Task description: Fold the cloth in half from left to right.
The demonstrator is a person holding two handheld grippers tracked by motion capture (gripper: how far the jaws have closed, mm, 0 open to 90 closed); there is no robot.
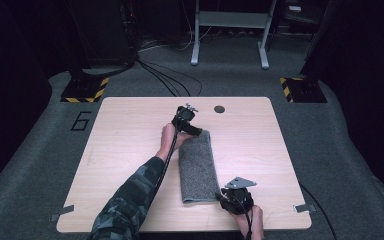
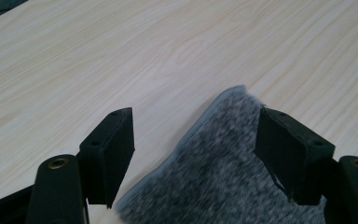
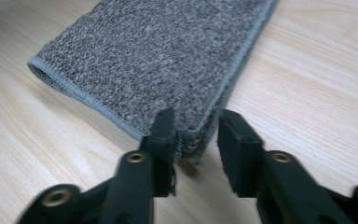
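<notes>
Grey towel (image 1: 198, 167) lies folded between left gripper (image 1: 190, 126) and right gripper (image 1: 228, 196).

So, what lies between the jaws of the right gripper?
In the right gripper view, the near corner of the folded grey towel sits between the open jaws of the right gripper, with bare wooden table beside it.

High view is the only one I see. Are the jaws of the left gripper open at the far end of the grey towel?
Observer: Yes, the left gripper is open, its jaws either side of a corner of the grey towel.
Operator: And the right gripper?
Observer: The right gripper is open too, jaws straddling a near corner, not closed on it.
Operator: Is the towel folded?
Observer: Yes, stacked layers show at that corner's edge.
</notes>
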